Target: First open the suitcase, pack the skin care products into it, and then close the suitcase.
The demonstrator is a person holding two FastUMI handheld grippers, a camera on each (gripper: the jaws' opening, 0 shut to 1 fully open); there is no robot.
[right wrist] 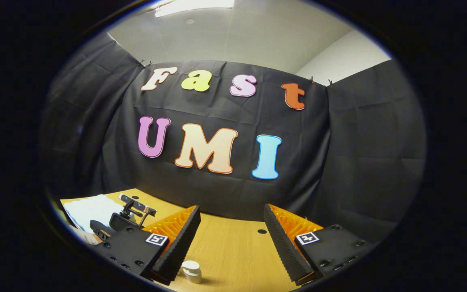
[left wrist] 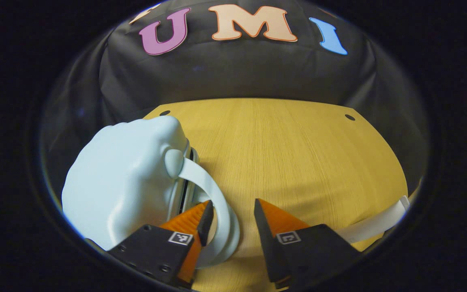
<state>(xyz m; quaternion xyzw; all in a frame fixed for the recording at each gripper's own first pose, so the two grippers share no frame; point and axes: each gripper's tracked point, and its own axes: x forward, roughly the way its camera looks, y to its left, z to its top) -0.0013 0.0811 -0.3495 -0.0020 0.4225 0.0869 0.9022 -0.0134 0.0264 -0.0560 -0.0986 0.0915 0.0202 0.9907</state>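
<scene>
The suitcase stands at the left of the table, a pale blue, glossy moulded shell with rounded bulges, its dark seam line facing the left gripper. A smooth looped handle curves out from it; the gripper's jaws are spread, one finger just at or inside the loop, nothing pinched. The case looks closed, so I judge the opening step is in hand: next, the jaws need to close on the handle or the lid edge and lift. A flat white strap lies at the table's right edge. The table is yellow wood-grain laminate. In the right gripper view, the right gripper hangs apart with jaws spread and ridged pads, above a small white jar, round and lidded.
</scene>
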